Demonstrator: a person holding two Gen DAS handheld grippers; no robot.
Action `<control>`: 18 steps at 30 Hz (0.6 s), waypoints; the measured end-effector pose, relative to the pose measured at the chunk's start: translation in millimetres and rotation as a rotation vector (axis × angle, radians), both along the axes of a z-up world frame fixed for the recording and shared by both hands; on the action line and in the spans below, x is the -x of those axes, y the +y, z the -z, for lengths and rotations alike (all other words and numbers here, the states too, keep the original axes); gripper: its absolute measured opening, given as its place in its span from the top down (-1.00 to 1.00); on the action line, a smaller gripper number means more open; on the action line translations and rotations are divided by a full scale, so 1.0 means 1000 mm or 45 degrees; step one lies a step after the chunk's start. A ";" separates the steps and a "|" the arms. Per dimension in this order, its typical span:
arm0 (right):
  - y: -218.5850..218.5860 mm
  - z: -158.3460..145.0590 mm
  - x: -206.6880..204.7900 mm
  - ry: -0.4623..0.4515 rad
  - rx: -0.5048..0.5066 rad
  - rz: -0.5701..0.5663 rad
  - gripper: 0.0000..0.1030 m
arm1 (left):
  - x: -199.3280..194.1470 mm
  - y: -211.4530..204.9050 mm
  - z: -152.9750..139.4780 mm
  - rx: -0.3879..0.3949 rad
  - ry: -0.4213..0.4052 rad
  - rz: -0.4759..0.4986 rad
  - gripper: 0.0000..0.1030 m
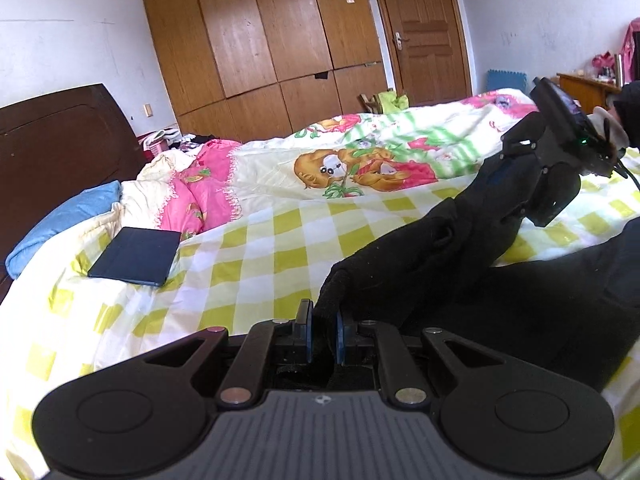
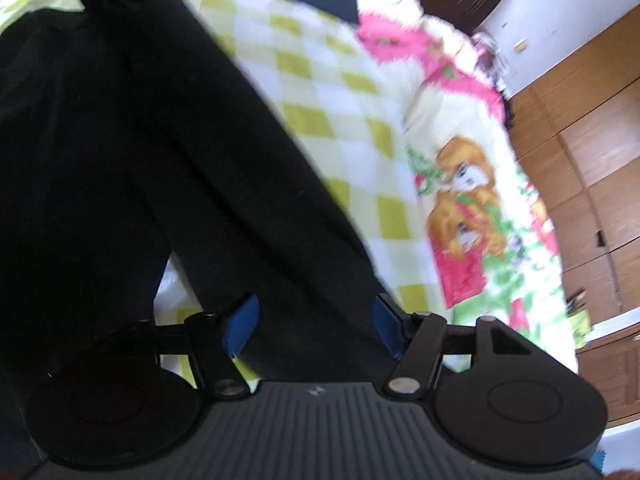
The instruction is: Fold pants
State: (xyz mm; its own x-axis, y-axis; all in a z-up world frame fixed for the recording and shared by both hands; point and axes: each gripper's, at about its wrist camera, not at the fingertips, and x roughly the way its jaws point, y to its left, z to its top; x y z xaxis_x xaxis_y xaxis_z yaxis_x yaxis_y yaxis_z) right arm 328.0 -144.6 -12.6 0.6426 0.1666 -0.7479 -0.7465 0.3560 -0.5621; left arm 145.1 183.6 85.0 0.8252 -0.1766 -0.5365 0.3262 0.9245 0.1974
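Black pants [image 1: 460, 264] spread loosely on bed [image 1: 240, 264], over the yellow-checked sheet, bunched and rumpled toward 3 o'clock in left wrist view. Not flat, no neat crease visible. Fold judged at an early stage: one end lifted, nothing stacked yet; remaining layers and final smoothing still to do.

Left hand-held gripper [image 1: 323, 336] pressed together, pinching a thick edge of the pants between the blue pads, fabric rising from the jaws toward 1 o'clock. Cannot tell whether cuff or waistband.

Right hand-held gripper [image 2: 310, 322] spread wide, blue pads either side of a pant leg; cloth between them, pads apparently not pressing on it, though blur makes contact hard to judge. Seen from the left wrist view at 2 o'clock [image 1: 532, 184], right at the dark cloth. Likely about to close on that leg for a matching grasp.

In right wrist view two legs run from 11 o'clock down to 6 o'clock, with a sliver of sheet showing between them near the bottom.

Containers: none in play; nothing to report inside anything. Wardrobe [image 1: 260, 40] at 12 o'clock has doors closed, contents hidden.

Other bed items: dark tablet case [image 1: 136, 256] at 9 o'clock, well apart from pants; cartoon-print quilt [image 1: 360, 160] heaped behind; blue pillow [image 1: 60, 220] by the headboard [image 1: 60, 136].
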 end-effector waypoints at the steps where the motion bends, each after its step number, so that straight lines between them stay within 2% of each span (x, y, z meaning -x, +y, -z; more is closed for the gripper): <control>1: 0.002 0.002 -0.001 -0.038 0.007 0.008 -0.36 | 0.003 0.001 0.000 0.021 0.002 -0.010 0.49; 4: 0.015 0.020 -0.015 -0.110 0.084 0.009 -0.36 | 0.005 0.002 0.001 0.055 0.001 -0.033 0.49; 8: 0.027 0.048 -0.030 -0.110 0.160 0.004 -0.27 | 0.001 0.004 0.000 0.079 0.004 -0.047 0.49; 9: 0.027 0.052 -0.035 -0.102 0.160 0.017 -0.04 | -0.001 0.004 0.000 0.074 0.007 -0.049 0.49; 10: 0.026 0.054 -0.041 -0.100 0.150 0.053 0.34 | -0.003 0.005 0.000 0.069 0.011 -0.049 0.49; 12: 0.019 0.048 -0.058 -0.059 0.062 0.190 0.77 | -0.004 0.007 0.001 0.068 0.020 -0.049 0.49; 14: 0.012 0.037 -0.069 -0.037 -0.051 0.268 0.81 | -0.007 0.008 0.003 0.071 0.034 -0.051 0.49; 18: 0.009 0.026 -0.066 -0.067 -0.088 0.320 0.88 | -0.014 0.004 0.013 0.059 0.042 -0.065 0.49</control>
State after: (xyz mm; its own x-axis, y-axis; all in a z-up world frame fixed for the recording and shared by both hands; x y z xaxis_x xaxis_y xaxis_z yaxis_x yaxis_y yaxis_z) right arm 394.2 -135.5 -38.3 0.7079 0.0465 -0.7047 -0.6003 0.5653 -0.5657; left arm 159.2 187.3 72.5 0.8155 -0.1602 -0.5561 0.2843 0.9479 0.1439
